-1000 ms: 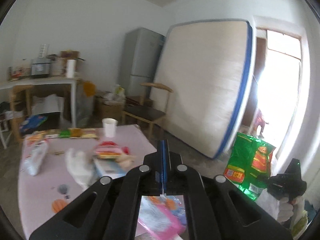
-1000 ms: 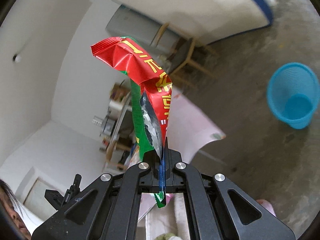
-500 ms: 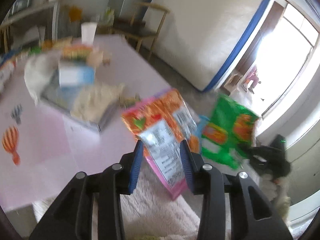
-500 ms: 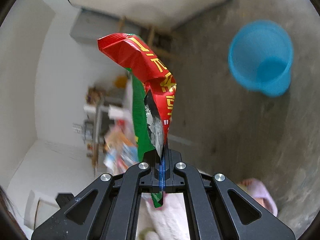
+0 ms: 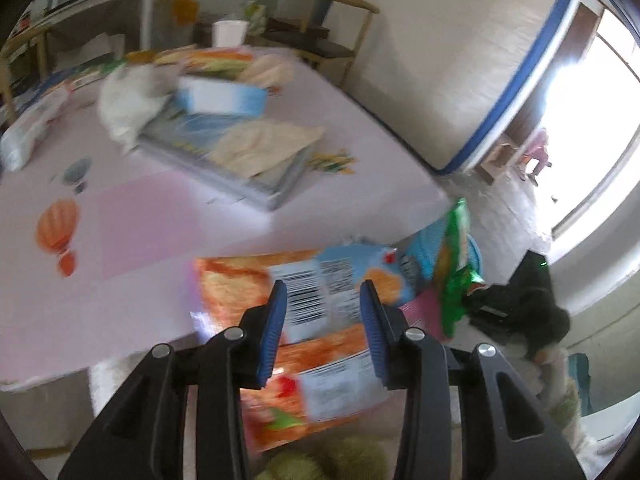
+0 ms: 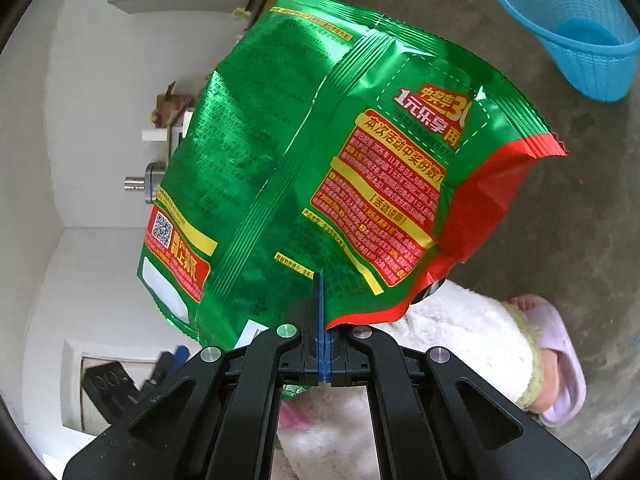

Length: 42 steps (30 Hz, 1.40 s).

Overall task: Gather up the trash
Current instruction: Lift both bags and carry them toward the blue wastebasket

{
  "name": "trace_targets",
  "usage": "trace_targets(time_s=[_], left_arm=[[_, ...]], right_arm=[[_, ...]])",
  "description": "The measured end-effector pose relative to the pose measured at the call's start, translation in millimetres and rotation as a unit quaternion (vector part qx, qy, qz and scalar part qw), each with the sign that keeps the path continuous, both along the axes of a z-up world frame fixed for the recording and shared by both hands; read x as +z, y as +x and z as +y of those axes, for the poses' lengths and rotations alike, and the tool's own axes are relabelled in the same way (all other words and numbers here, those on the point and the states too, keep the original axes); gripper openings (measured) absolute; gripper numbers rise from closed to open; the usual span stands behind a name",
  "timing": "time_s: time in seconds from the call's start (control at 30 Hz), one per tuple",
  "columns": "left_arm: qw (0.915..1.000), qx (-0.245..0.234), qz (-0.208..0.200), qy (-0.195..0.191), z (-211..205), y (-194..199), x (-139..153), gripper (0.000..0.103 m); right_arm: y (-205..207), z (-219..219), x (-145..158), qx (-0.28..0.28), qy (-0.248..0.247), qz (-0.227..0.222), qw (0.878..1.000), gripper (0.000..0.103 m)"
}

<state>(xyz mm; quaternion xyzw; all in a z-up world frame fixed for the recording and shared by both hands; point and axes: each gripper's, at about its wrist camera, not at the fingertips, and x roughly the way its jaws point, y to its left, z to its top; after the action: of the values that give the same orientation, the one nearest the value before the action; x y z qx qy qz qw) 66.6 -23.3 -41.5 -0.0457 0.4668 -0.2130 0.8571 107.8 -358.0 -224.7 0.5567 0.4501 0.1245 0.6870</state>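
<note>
My left gripper (image 5: 323, 292) stands partly open over the near edge of the pink table (image 5: 160, 216). An orange snack bag (image 5: 240, 288) with a barcode lies loose under and behind its blue pads (image 5: 276, 320), and neither pad presses on it. My right gripper (image 6: 322, 280) is shut on the lower edge of a green and red snack bag (image 6: 304, 168), which hangs above the concrete floor. That green bag (image 5: 456, 264) also shows at the right of the left wrist view. A blue mesh basket (image 6: 568, 32) stands on the floor, up and to the right of the bag.
On the table lie a tissue box (image 5: 224, 98), a flat book with paper (image 5: 240, 160) and a white cup (image 5: 228, 34). A wooden chair (image 5: 320, 36) and a leaning mattress (image 5: 440, 60) stand beyond. A person's slippered foot (image 6: 556, 360) rests on the floor.
My left gripper opened, let go of the orange bag and dipped toward the table edge. My right gripper sank with the green bag, which swung to show its green back.
</note>
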Motion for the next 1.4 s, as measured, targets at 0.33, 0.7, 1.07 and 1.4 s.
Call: trace_targets(time_s=[0.33, 0.7, 1.07, 1.4], left_arm=[[0.9907, 0.092, 0.098, -0.023, 80, -18, -42, 0.049], [0.9836, 0.088, 0.120, -0.102, 86, 1, -65, 0.065], [0.9683, 0.019, 0.147, -0.201, 75, 5, -75, 0.065], [0.9690, -0.002, 0.120, -0.216, 67, -4, -57, 0.028]], right_arm=[[-6, -1, 4, 0.008, -0.008, 0.001, 1.000, 0.000], [0, 8, 19, 0.013, -0.024, 0.005, 1.000, 0.000], [4, 14, 27, 0.015, -0.033, 0.009, 0.999, 0.000], [0, 8, 29, 0.004, -0.027, 0.007, 1.000, 0.000]])
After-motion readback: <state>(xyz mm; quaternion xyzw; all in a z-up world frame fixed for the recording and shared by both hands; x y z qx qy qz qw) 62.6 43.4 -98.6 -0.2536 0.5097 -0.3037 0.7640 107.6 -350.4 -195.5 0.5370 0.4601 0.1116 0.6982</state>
